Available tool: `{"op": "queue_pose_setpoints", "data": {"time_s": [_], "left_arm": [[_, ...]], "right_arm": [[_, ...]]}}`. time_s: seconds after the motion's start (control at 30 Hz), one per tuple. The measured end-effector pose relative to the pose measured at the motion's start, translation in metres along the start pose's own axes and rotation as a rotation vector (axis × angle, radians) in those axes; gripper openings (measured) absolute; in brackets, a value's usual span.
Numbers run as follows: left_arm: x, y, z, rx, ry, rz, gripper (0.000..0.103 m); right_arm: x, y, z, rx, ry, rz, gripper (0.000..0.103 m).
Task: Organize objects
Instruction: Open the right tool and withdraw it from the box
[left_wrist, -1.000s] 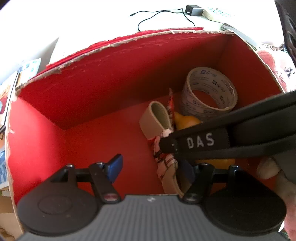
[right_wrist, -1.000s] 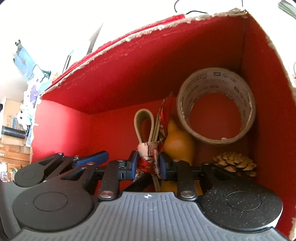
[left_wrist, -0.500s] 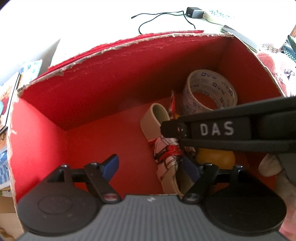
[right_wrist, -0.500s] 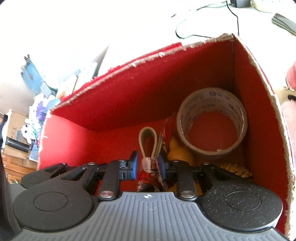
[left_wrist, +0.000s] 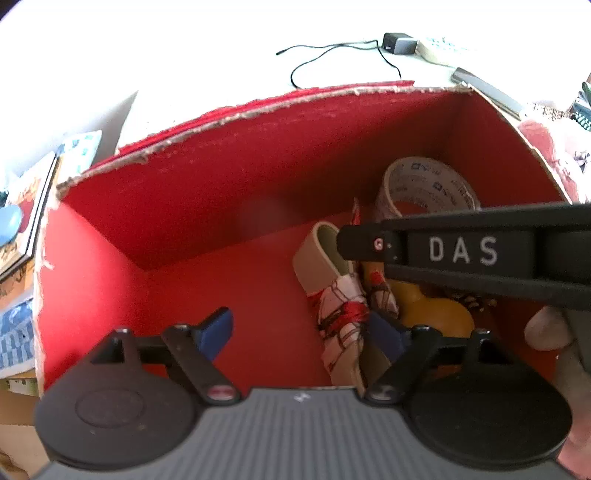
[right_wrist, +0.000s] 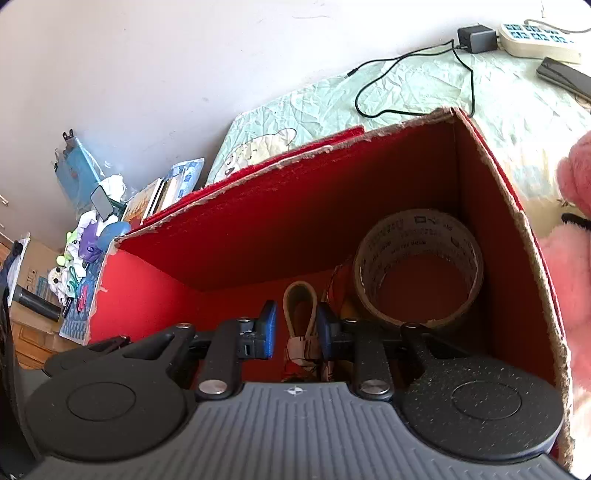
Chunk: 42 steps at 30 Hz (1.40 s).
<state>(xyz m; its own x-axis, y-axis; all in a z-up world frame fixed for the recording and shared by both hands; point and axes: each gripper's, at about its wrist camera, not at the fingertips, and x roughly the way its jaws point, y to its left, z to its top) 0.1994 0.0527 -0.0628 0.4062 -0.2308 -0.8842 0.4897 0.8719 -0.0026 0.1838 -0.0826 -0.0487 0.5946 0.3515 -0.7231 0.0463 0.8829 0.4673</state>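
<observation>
Red cardboard box (right_wrist: 332, 206) with ragged torn edges sits on a bed covered by a crumpled pale green sheet (right_wrist: 406, 88), and everything being tidied is gathered at its right end, leaving the left half of the floor bare. Furthest left among the contents lies a beige loop of strap bound with a red-and-white patterned cloth (left_wrist: 341, 317), stretched along the box floor. Next to it on the right rests a yellow-orange gourd-shaped object (left_wrist: 436, 314), and behind that a wide roll of printed beige packing tape (right_wrist: 417, 273) leans on edge in the far right corner, propped by the walls so it cannot roll.

The left tongs (left_wrist: 303, 332) hang spread apart over the empty red floor, gripping nothing; their right blue pad sits just beside the cloth-bound strap. The right tongs (right_wrist: 295, 332), parted and empty, straddle the strap loop from above without pinching it, which reads to me as a release just made or a grasp not yet taken. From the left camera their black arm, lettered DAS, crosses over the gourd.

Outside the box, at far right, a pink plush toy (right_wrist: 569, 266) waits, probably another item to pack.
</observation>
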Motion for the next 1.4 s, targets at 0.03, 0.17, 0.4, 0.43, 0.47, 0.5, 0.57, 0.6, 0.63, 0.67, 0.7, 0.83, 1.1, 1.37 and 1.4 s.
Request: {"op": "queue_pose_setpoints", "data": {"time_s": [0.03,0.17,0.4,0.43,0.47,0.5,0.57,0.6,0.63,0.67,0.7,0.83,1.1,1.37,1.4], "left_arm": [[-0.002,0.000,0.000,-0.004,-0.009,0.002,0.087],[-0.007,0.001,0.001,-0.024,-0.033,0.027,0.089],[-0.028,-0.001,-0.002,-0.047,-0.064,0.092,0.089],[-0.031,-0.001,-0.003,-0.053,-0.067,0.101,0.092],[-0.035,0.000,-0.004,-0.062,-0.071,0.110,0.093],[-0.038,0.000,-0.005,-0.070,-0.077,0.116,0.093],[-0.048,-0.001,-0.006,-0.084,-0.093,0.124,0.093],[-0.052,-0.002,-0.007,-0.090,-0.102,0.131,0.093],[-0.057,-0.003,-0.007,-0.096,-0.112,0.142,0.093],[-0.061,-0.003,-0.007,-0.102,-0.119,0.151,0.093],[-0.065,-0.004,-0.008,-0.109,-0.126,0.160,0.093],[-0.081,-0.005,-0.011,-0.140,-0.138,0.186,0.094],[-0.111,-0.013,-0.026,-0.208,-0.161,0.218,0.095],[-0.133,-0.028,-0.044,-0.252,-0.175,0.264,0.095],[-0.135,-0.029,-0.046,-0.257,-0.179,0.268,0.095]], "right_arm": [[0.004,0.005,-0.001,-0.002,-0.002,-0.003,0.027],[0.011,0.017,-0.002,-0.002,-0.005,-0.038,0.027],[-0.002,0.025,-0.009,-0.032,-0.067,-0.076,0.027],[-0.005,0.027,-0.010,-0.035,-0.074,-0.069,0.027],[-0.008,0.028,-0.011,-0.039,-0.083,-0.065,0.027],[-0.013,0.029,-0.011,-0.045,-0.093,-0.063,0.027],[-0.021,0.032,-0.013,-0.055,-0.114,-0.052,0.027],[-0.026,0.033,-0.015,-0.060,-0.123,-0.047,0.027],[-0.030,0.034,-0.016,-0.067,-0.131,-0.041,0.027],[-0.035,0.035,-0.017,-0.075,-0.139,-0.033,0.027],[-0.040,0.036,-0.018,-0.081,-0.148,-0.024,0.027],[-0.057,0.037,-0.024,-0.091,-0.181,0.010,0.034],[-0.086,0.039,-0.037,-0.140,-0.231,0.045,0.044],[-0.108,0.037,-0.047,-0.190,-0.285,0.074,0.052],[-0.110,0.036,-0.049,-0.197,-0.285,0.079,0.054]]}}
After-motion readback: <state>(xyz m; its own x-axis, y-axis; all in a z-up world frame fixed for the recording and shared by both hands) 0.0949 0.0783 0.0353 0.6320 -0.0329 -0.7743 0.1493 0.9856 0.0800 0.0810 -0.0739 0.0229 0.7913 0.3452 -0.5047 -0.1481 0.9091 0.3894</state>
